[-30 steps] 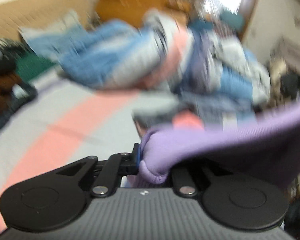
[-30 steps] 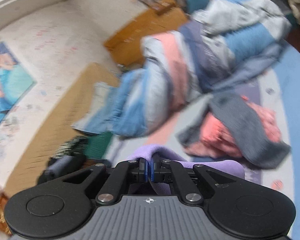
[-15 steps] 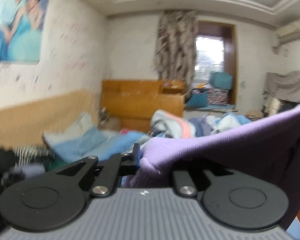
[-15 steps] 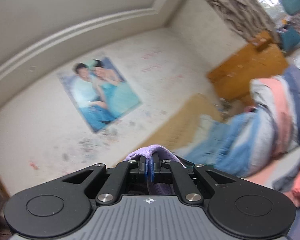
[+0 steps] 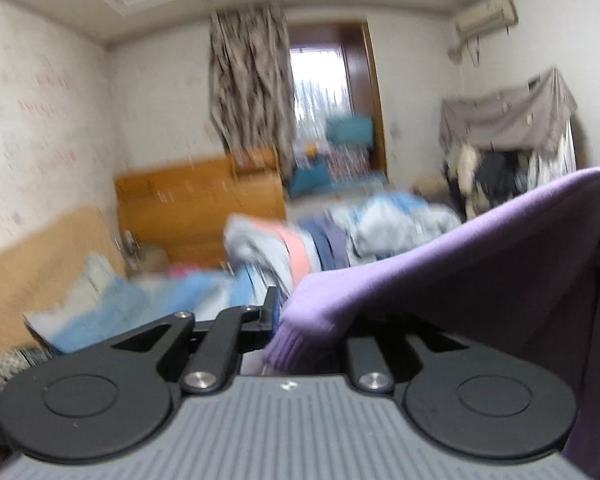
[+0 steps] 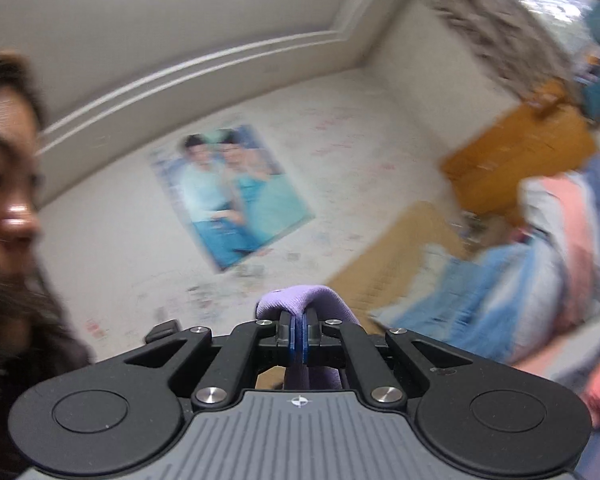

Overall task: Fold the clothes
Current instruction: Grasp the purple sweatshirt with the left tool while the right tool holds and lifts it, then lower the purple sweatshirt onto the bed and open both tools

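Your right gripper has its blue pads pinched together on a fold of the soft purple knitted garment, which bulges just over the fingertips. Your left gripper looks clamped on another edge of the same garment, though its right finger is hidden under the cloth. Both cameras face walls and ceiling, so you seem to be lifting the garment off the bed to let it hang straight (likely before laying it flat). It stretches rightward from the left gripper, above the rumpled blue, white and pink striped quilt.
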